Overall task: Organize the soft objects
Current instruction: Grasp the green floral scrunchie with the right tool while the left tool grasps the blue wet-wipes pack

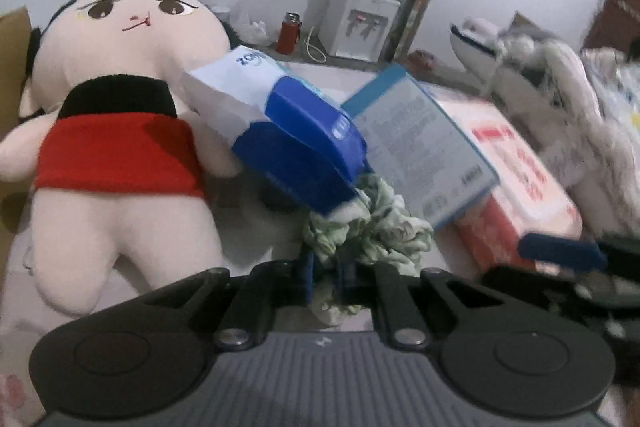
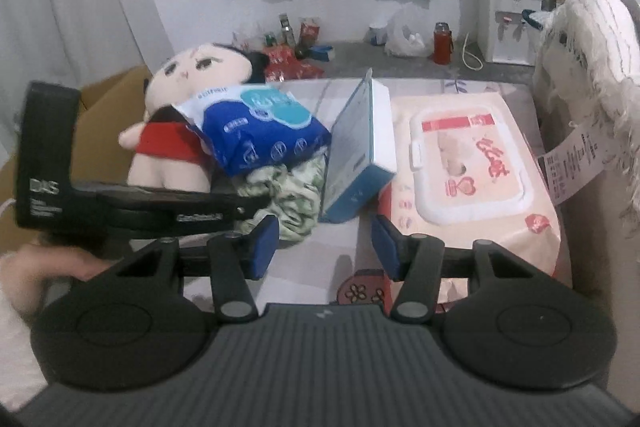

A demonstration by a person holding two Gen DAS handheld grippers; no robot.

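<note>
A crumpled green-and-white cloth point(image 1: 372, 227) lies at the middle of the table, partly under a blue-and-white soft pack point(image 1: 288, 131). My left gripper point(image 1: 325, 279) is shut on the cloth's near edge. A plush doll point(image 1: 120, 131) in a red skirt lies on its back to the left. In the right wrist view the cloth point(image 2: 296, 195) sits between the doll point(image 2: 180, 99) and a blue-edged box point(image 2: 360, 147). My right gripper point(image 2: 324, 247) hovers open over bare tabletop beside the pink wet-wipes pack point(image 2: 472, 167), nothing between its fingers.
A grey-and-white plush point(image 1: 540, 75) and a white fringed blanket point(image 2: 592, 59) stand at the right edge. A cardboard box point(image 2: 108, 95) is at the left behind the doll. A water dispenser point(image 2: 508, 23), red flask point(image 2: 442, 43) and bottles sit on the floor beyond.
</note>
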